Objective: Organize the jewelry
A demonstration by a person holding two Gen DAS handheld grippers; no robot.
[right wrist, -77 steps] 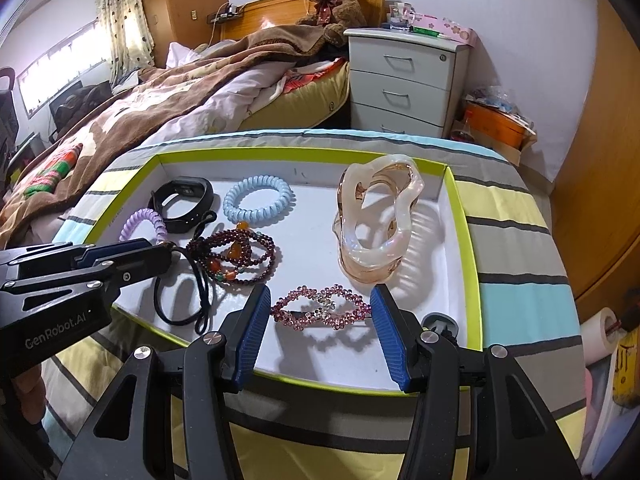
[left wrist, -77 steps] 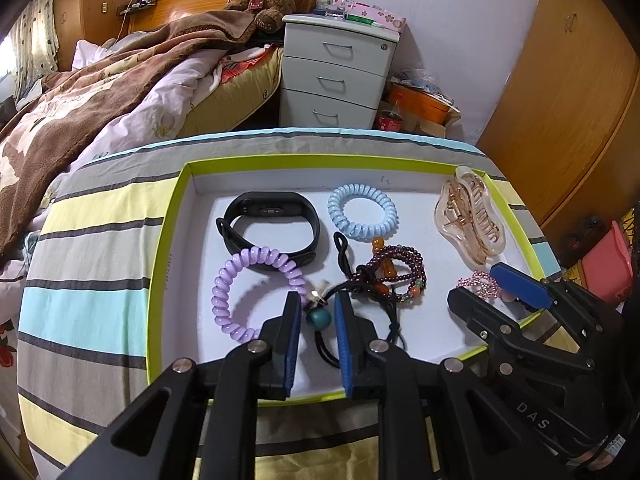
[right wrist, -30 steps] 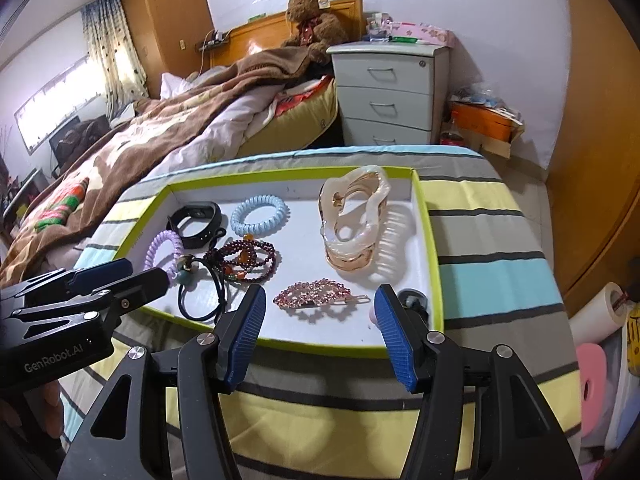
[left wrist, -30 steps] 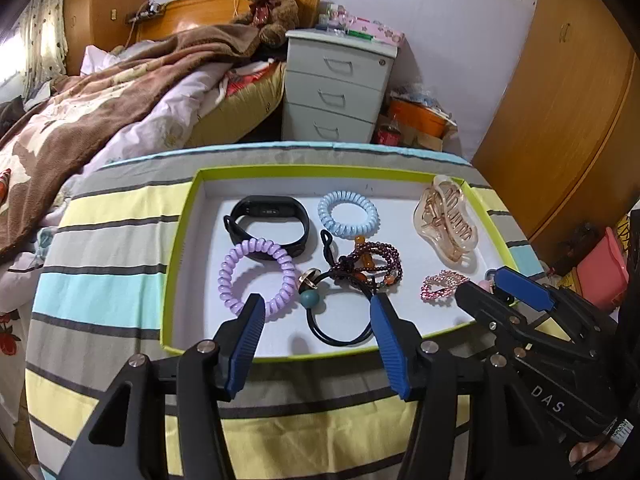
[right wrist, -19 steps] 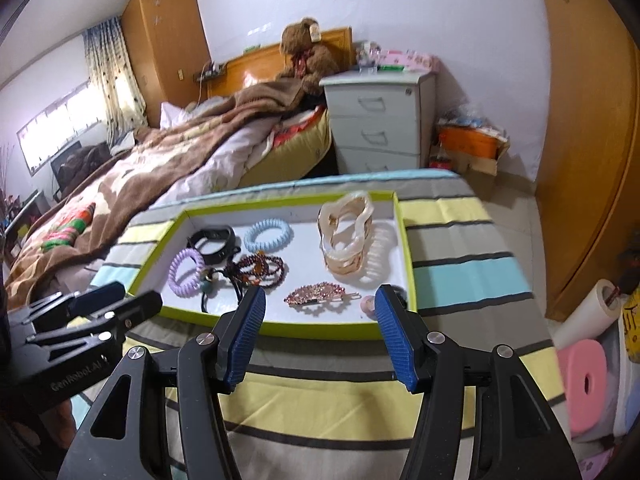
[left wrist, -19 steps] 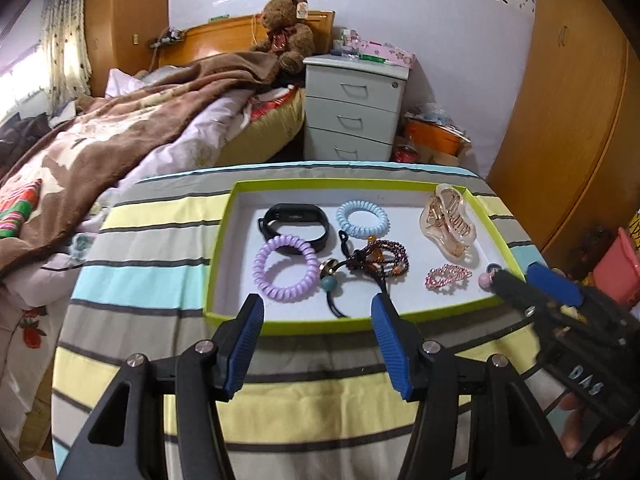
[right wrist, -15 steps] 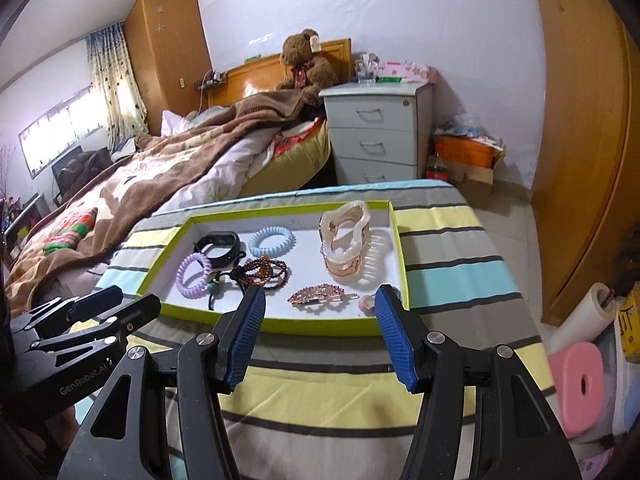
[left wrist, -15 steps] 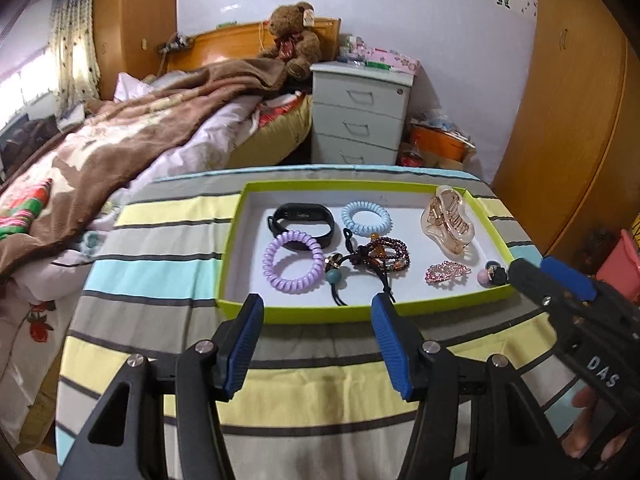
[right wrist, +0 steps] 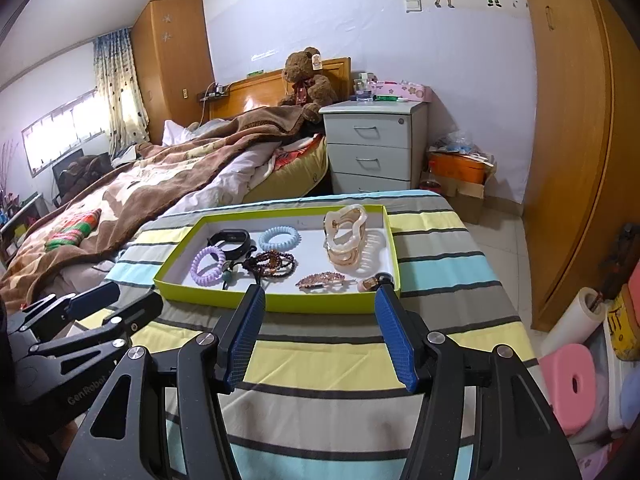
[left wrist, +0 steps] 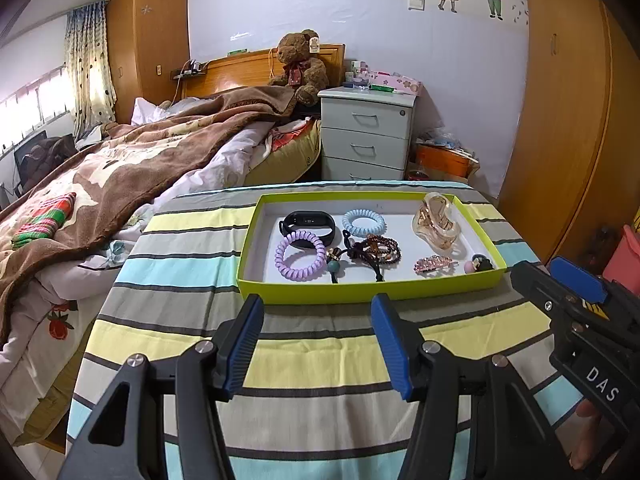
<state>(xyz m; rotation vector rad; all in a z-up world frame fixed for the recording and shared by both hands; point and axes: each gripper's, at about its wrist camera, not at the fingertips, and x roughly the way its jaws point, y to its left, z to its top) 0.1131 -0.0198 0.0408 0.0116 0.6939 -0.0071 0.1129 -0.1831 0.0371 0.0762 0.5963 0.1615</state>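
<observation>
A lime-green tray (left wrist: 362,291) is sitting on the striped surface (left wrist: 192,264), and every item here is placed relative to it. Inside, at the far left, a black fitness band (left wrist: 308,224) is lying, with a lilac spiral hair tie (left wrist: 300,256) overlapping its near edge. A pale blue spiral hair tie (left wrist: 363,223) is resting at the far middle; nearer, a dark beaded bracelet (left wrist: 378,249) is tangling with a black cord hair tie (left wrist: 360,264) carrying a teal bead. A translucent amber claw clip (right wrist: 346,242) is standing along the right side, a pink rhinestone barrette (right wrist: 320,280) is lying in front of it, and a small pinkish piece in the near right corner, possibly a ring, is showing too small to name. The left gripper (left wrist: 316,340) is hovering outside the near wall, jaws standing wide with nothing between them. The right gripper (right wrist: 318,334) is likewise hanging before the near wall, spread wide and carrying nothing.
</observation>
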